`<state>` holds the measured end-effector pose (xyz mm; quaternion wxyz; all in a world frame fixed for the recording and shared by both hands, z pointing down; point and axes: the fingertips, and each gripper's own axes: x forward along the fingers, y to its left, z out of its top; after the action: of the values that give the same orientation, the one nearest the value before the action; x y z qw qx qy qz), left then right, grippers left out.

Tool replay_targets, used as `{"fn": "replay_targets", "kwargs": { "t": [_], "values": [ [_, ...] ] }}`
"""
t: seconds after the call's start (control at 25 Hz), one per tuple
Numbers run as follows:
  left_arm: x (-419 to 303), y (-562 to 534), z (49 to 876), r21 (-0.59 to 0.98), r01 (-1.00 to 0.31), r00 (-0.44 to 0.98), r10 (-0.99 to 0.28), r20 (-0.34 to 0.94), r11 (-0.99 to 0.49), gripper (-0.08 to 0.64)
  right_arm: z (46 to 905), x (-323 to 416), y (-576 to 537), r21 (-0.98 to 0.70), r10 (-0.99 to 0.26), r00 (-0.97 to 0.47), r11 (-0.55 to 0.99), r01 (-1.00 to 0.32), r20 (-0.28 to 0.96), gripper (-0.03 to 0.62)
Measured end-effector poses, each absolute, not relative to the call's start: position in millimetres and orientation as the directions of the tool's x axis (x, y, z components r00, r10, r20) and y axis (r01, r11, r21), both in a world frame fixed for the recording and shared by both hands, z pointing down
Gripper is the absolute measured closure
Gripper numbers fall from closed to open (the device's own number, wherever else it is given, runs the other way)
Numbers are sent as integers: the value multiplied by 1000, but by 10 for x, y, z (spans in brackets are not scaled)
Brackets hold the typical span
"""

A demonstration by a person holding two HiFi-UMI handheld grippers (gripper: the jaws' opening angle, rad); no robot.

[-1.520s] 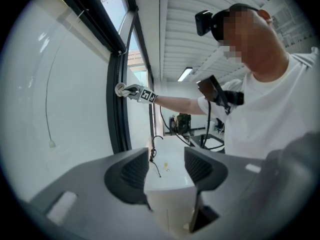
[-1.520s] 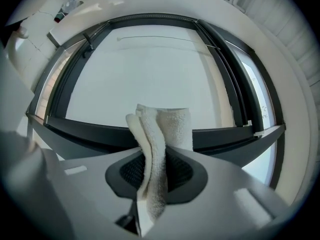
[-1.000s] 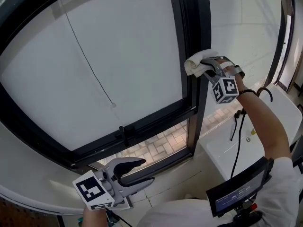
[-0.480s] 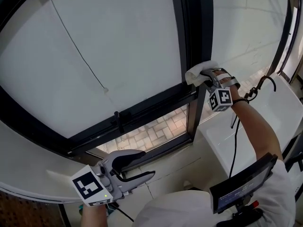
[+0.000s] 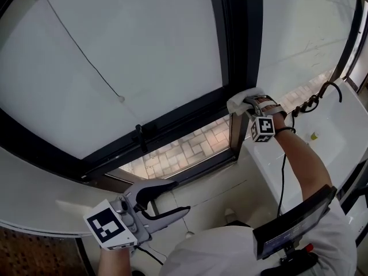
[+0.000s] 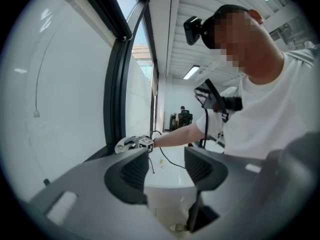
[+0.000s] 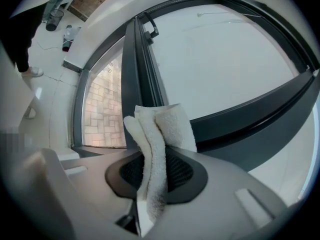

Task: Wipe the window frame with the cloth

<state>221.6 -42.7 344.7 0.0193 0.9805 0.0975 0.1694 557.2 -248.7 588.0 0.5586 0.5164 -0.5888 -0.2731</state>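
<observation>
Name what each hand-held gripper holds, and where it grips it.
Right hand-held gripper: shut on the white cloth, pinching its folded layers, with one end sticking out past the jaws. Left hand-held gripper: open, empty.

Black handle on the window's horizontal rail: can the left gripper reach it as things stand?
Probably yes. The left gripper is open and empty, and nothing stands between it and the black handle above it. The right gripper, shut on the cloth, is off to the side.
</observation>
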Motion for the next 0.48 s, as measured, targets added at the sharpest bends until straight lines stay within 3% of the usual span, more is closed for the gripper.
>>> {"fn": "replay_targets", "kwargs": {
  "t": [0.36, 0.48],
  "values": [
    [2210, -450, 3457, 68, 166, 929, 179, 324, -984, 318, 6037, 5559, -2450, 886, -901, 159, 343, -312, 405, 520],
    [2188, -436, 3418, 62, 164, 937, 175, 301, -985, 318, 5880, 5497, -2301, 871, -916, 143, 296, -393, 376, 520]
  ]
}}
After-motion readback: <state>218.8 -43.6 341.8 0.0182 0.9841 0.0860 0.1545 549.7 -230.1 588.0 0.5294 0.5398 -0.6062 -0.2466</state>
